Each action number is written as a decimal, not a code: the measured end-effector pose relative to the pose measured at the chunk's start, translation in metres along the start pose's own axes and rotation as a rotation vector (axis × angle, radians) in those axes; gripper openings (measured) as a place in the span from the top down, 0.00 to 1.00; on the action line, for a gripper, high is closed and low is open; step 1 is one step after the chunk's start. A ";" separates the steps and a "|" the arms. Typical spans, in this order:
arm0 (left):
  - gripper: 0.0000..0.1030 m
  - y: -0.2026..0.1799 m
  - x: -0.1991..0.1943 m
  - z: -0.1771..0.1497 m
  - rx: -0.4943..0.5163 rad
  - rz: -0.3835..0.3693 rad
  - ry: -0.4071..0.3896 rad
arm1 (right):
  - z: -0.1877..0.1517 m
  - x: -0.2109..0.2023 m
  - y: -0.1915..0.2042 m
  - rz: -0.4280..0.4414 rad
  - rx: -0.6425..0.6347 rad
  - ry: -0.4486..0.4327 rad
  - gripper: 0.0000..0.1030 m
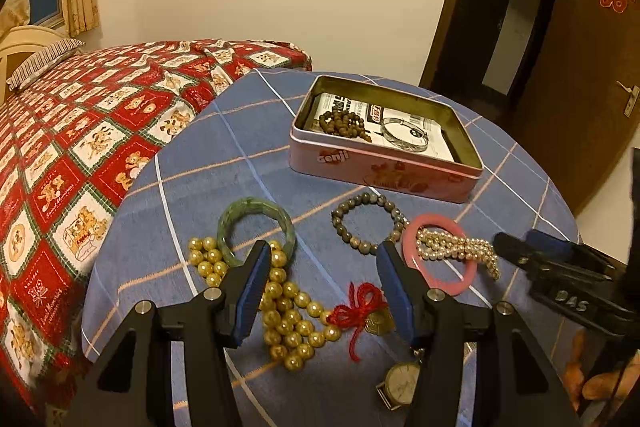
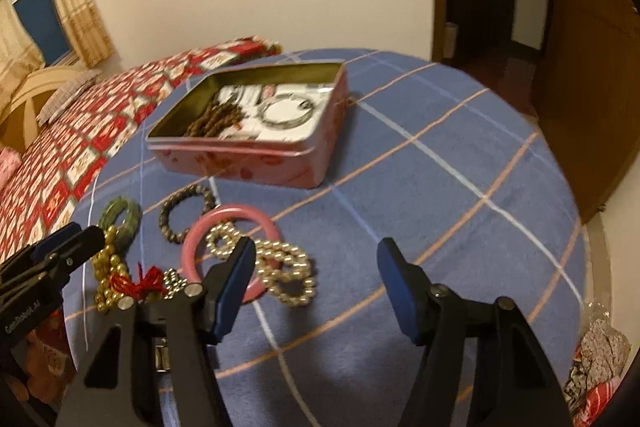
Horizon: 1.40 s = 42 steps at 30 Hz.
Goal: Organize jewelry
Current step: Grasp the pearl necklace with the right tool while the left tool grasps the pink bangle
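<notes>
Both tools stood open and empty above the desk (image 1: pixel 280 155). The gold beads (image 1: pixel 286 323) lay between the left tool's (image 1: pixel 324 291) jaws, strung from 11 to 5 o'clock; the right tool (image 2: pixel 316 283) hung beside the pearls (image 2: pixel 280 267), at its 10 o'clock. The tin (image 1: pixel 380 171) sat at 12. Only the left view showed the watch (image 1: pixel 400 383).

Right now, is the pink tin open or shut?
Open: the pink tin has no lid on, showing brown beads and a silver bangle inside.
</notes>
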<state>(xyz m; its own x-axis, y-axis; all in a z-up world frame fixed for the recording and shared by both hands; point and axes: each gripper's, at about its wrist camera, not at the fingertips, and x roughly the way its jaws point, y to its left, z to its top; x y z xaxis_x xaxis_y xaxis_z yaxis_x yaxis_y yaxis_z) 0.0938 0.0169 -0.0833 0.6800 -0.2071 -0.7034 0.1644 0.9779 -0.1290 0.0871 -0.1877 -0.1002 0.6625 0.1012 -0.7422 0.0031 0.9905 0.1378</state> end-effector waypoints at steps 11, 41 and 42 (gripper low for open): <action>0.46 0.008 -0.004 0.002 -0.007 0.025 -0.004 | -0.003 0.039 0.035 -0.032 -0.182 0.094 0.56; 0.65 -0.078 0.062 0.003 0.121 -0.124 0.228 | 0.021 -0.051 -0.011 0.090 0.054 -0.144 0.82; 0.65 -0.078 0.063 0.002 0.117 -0.122 0.238 | 0.021 -0.052 -0.012 0.091 0.058 -0.148 0.82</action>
<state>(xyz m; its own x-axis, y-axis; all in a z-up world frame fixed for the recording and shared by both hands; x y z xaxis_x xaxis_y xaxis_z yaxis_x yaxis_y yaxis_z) 0.1254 -0.0730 -0.1165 0.4656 -0.2971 -0.8336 0.3253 0.9335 -0.1510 0.0681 -0.2065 -0.0496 0.7647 0.1714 -0.6212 -0.0216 0.9702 0.2412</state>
